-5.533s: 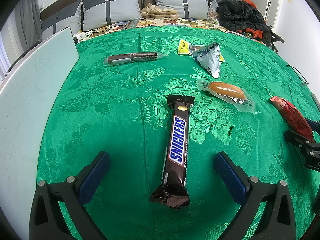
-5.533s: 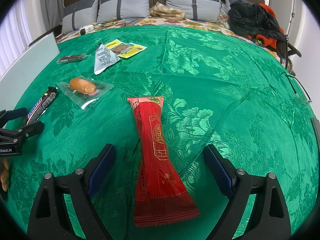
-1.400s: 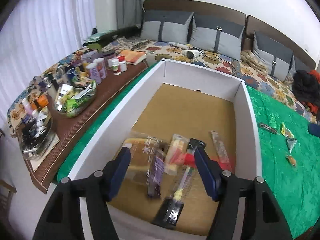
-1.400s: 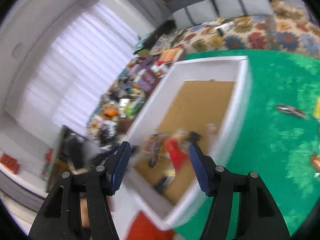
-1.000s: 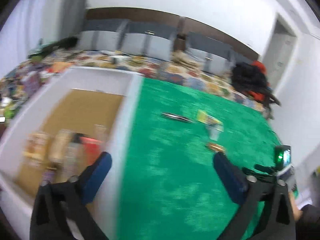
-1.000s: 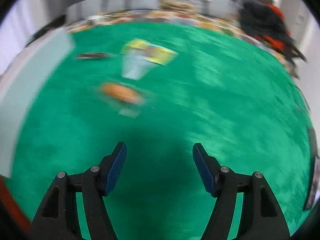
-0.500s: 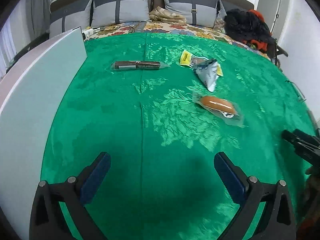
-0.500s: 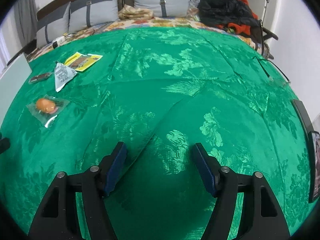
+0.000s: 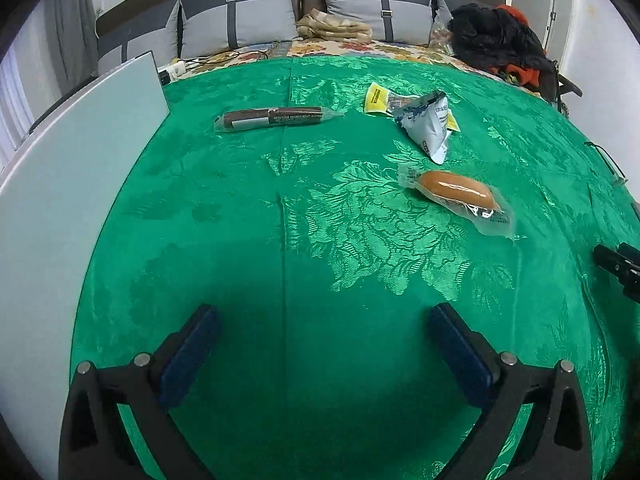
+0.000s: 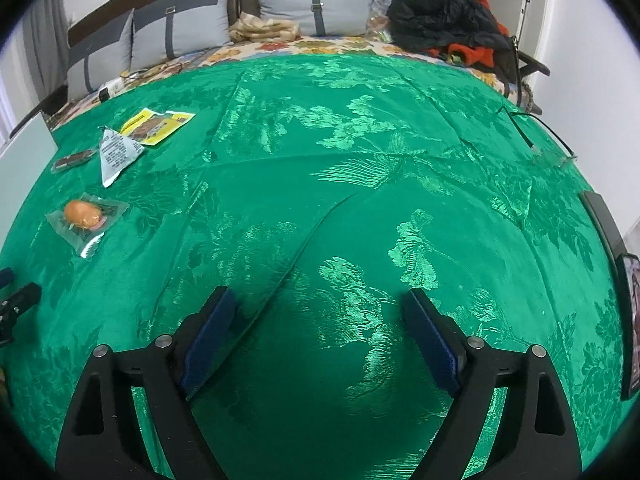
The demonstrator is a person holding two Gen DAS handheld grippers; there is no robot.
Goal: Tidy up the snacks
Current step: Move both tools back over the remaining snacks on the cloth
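Several snacks lie on the green cloth [image 9: 240, 208]: a wrapped bun [image 9: 456, 190], a silver pouch [image 9: 430, 128], a yellow packet [image 9: 378, 98] and a brown bar in clear wrap [image 9: 276, 118]. My left gripper [image 9: 324, 344] is open and empty, low over bare cloth well short of them. My right gripper [image 10: 320, 332] is open and empty over bare cloth; the bun [image 10: 82, 212], pouch [image 10: 116, 152], yellow packet [image 10: 156, 126] and brown bar [image 10: 74, 158] lie far to its left. The right gripper's tip shows at the left view's right edge [image 9: 620, 264].
The white box's outer wall [image 9: 60, 184] stands along the left edge of the cloth. Grey pillows [image 9: 236, 20] and a dark pile of clothes [image 9: 496, 44] lie beyond the far edge. A dark device [image 10: 630, 300] and a cable [image 10: 536, 128] sit at the right.
Both grippers swung away from the white box, where the Snickers bar and red packet now lie, back over the green cloth. In the last half second they barely moved.
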